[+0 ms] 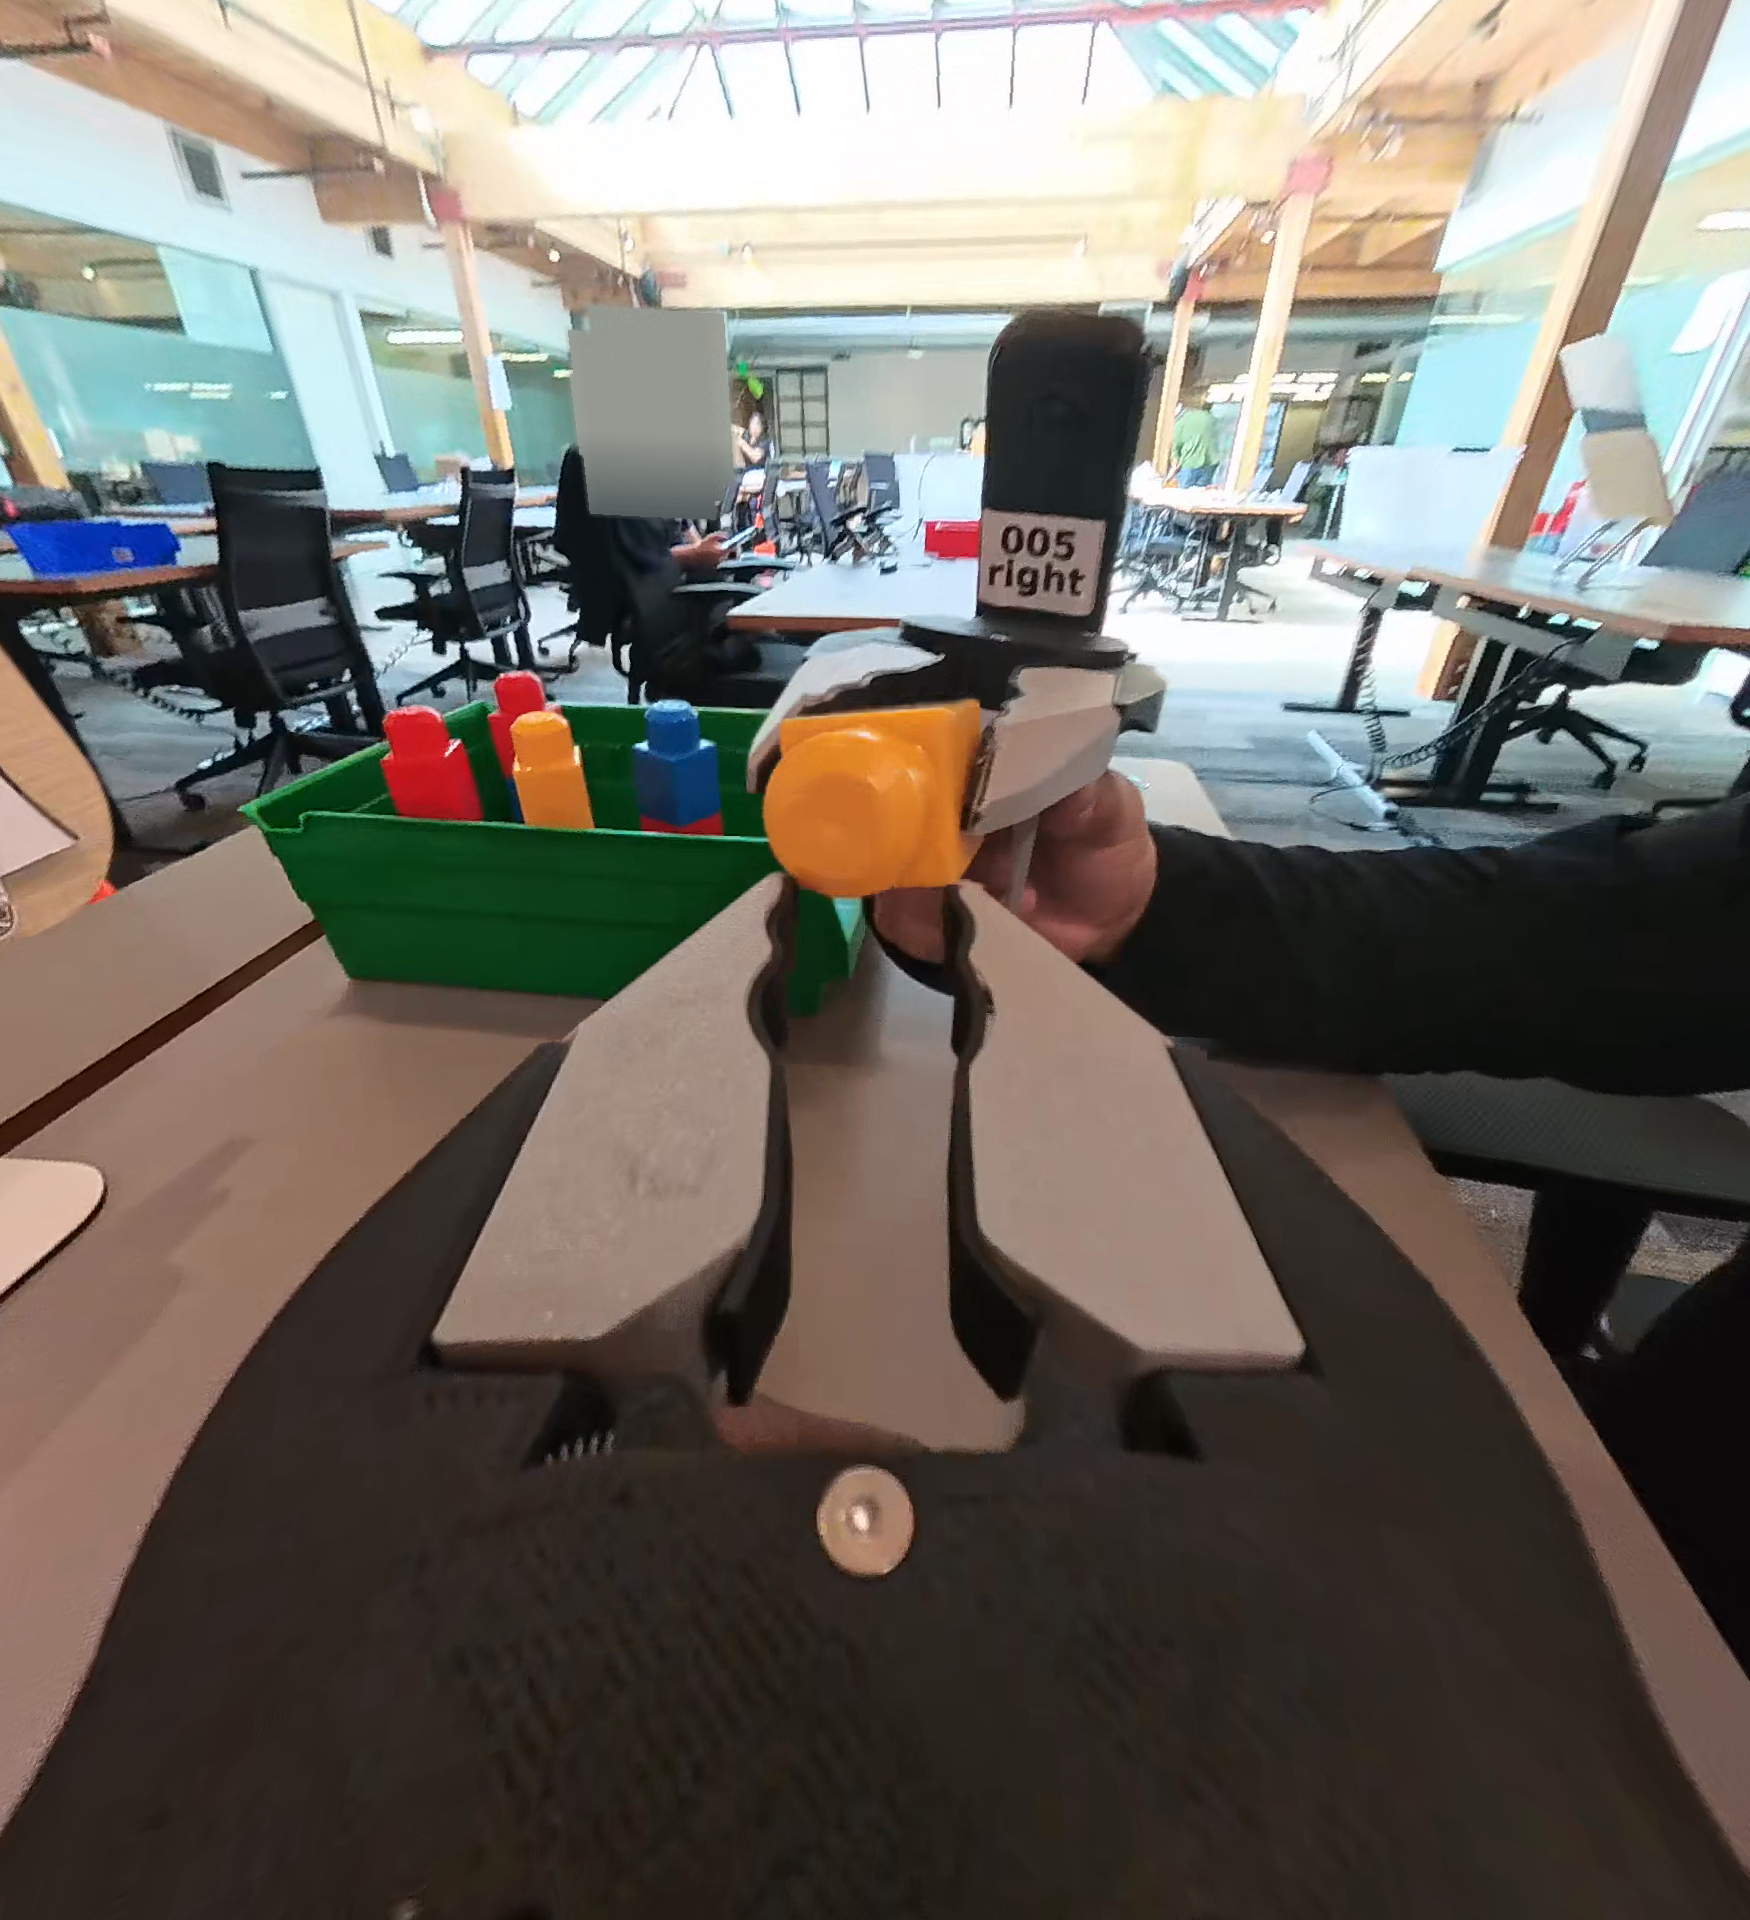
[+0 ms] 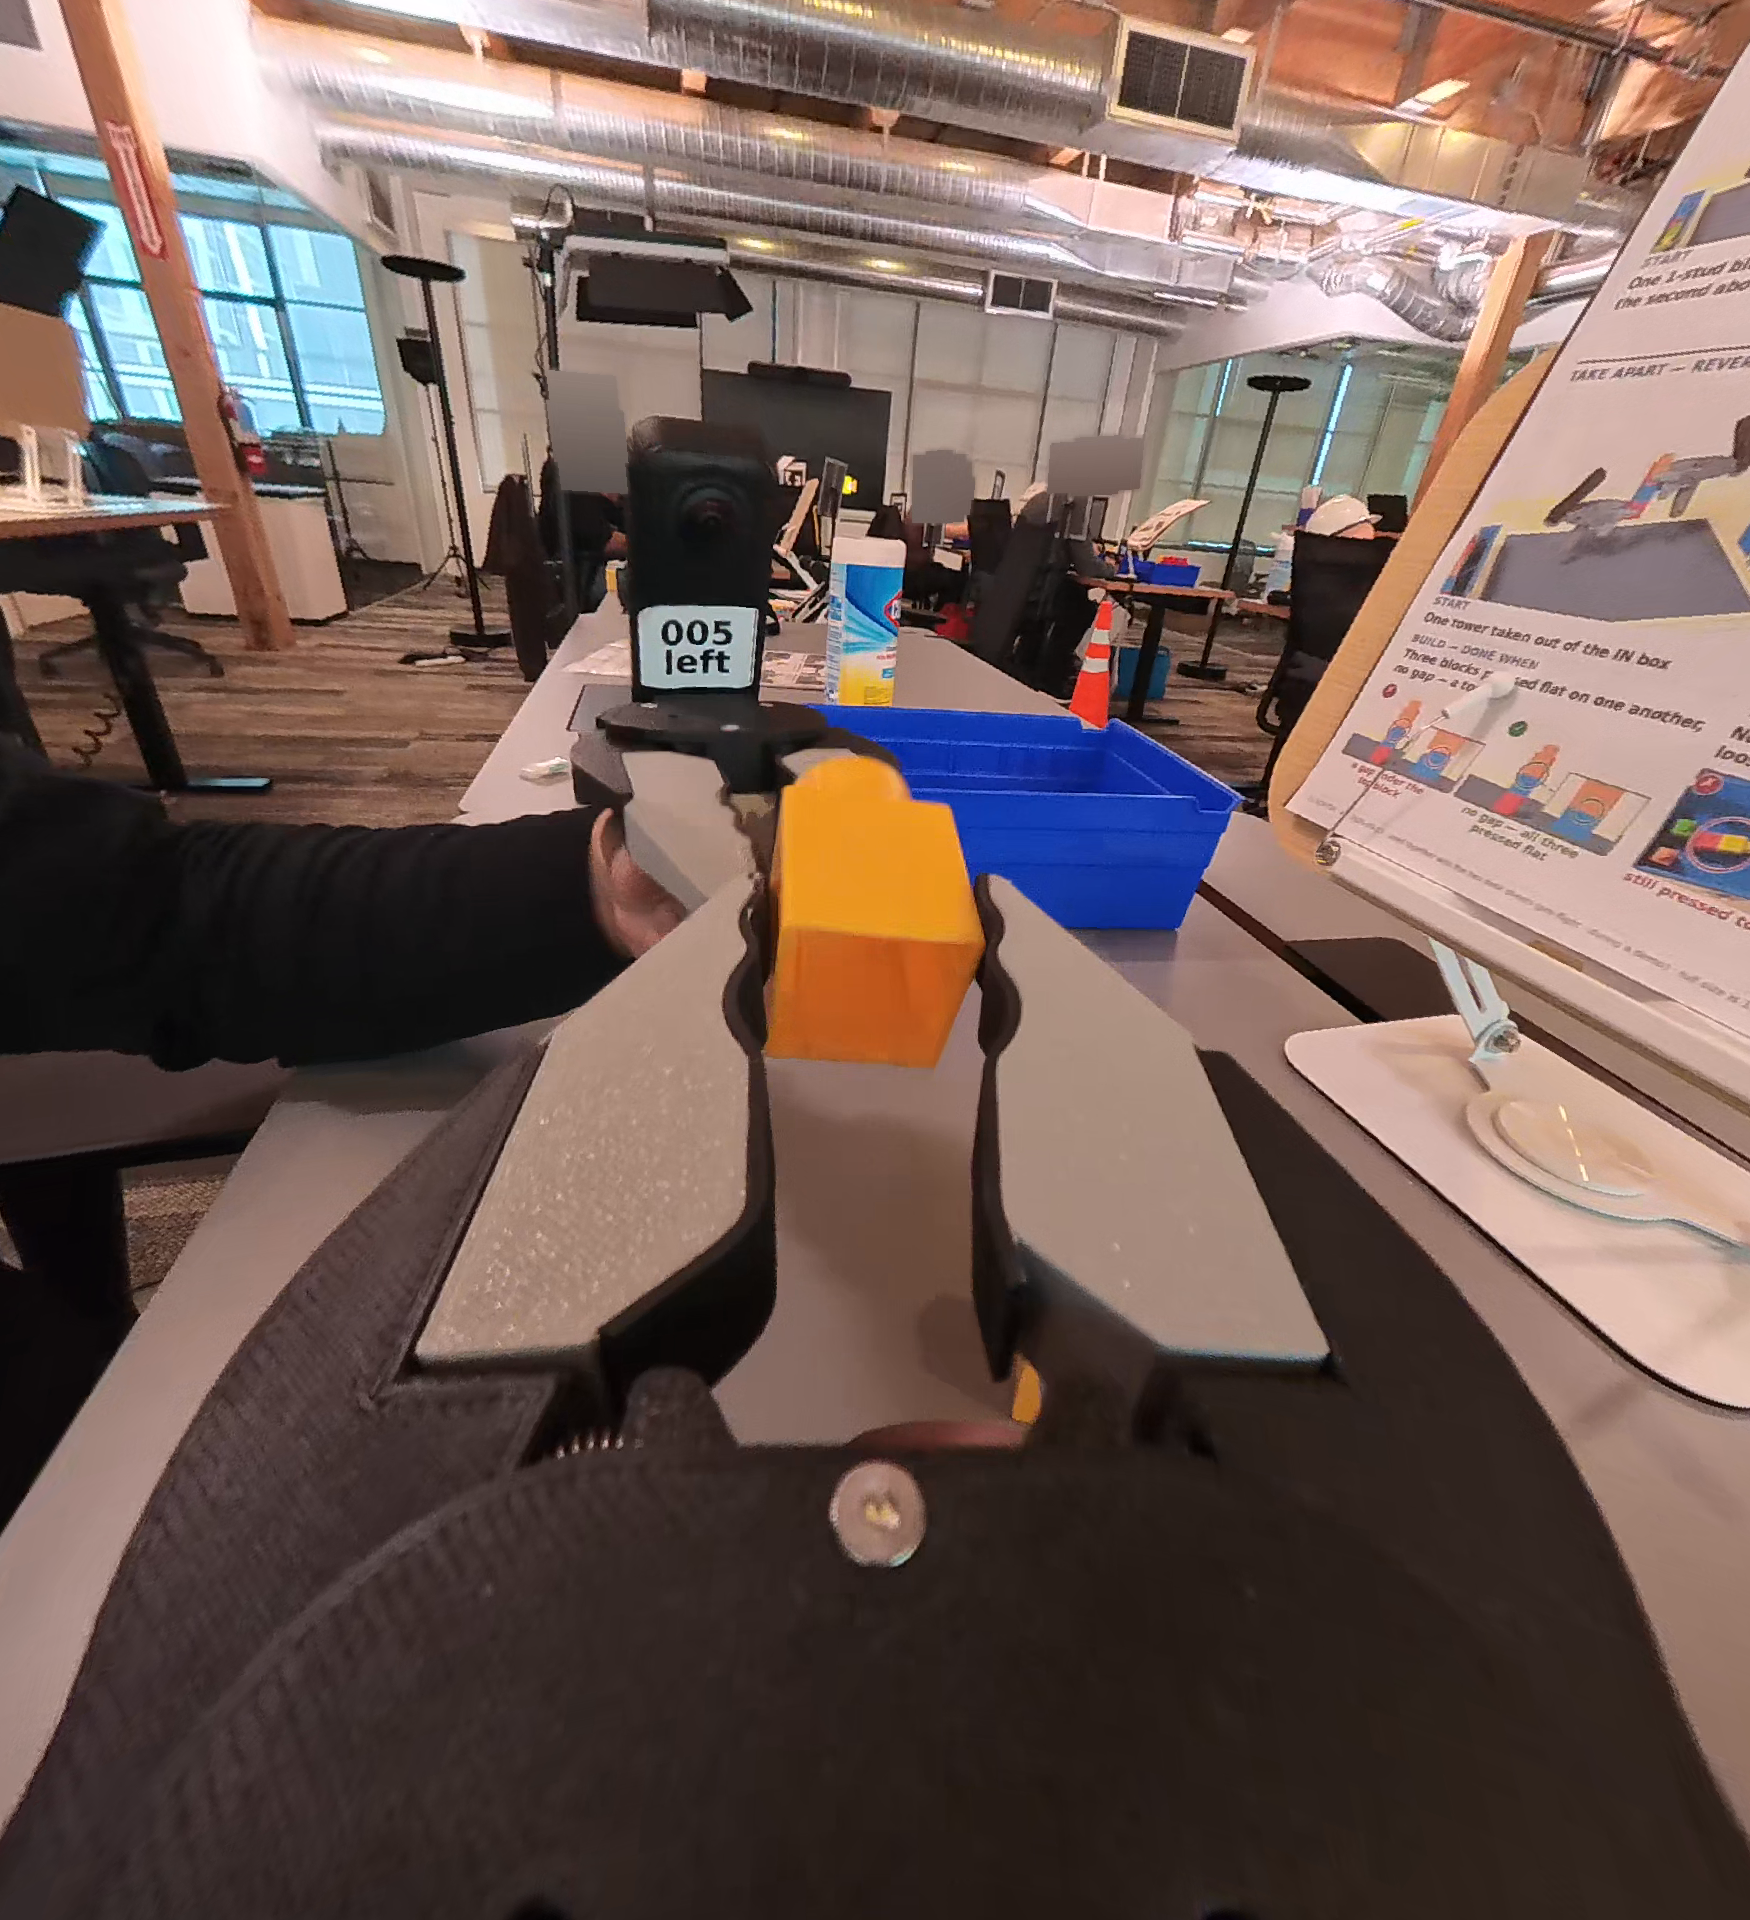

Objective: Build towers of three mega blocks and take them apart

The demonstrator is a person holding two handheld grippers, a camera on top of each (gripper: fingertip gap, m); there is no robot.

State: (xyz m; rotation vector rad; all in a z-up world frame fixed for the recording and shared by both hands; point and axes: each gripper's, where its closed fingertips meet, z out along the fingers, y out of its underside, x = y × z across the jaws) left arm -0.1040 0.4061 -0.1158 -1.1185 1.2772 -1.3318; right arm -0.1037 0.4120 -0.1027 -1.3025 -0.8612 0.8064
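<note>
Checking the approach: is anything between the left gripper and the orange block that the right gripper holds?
Nothing visible does. The orange block, clamped in the right gripper, has its stud right at the left gripper's parted fingertips.

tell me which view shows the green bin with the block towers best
The left wrist view: the green bin sits on the table with red, orange and blue towers standing inside. The right wrist view misses it entirely, showing only a blue bin.

Each wrist camera looks forward along its own fingers, close above the table [image 1: 227,997]. The two face each other, probably almost head-on, sharing the orange block [image 1: 876,795] between them.
</note>
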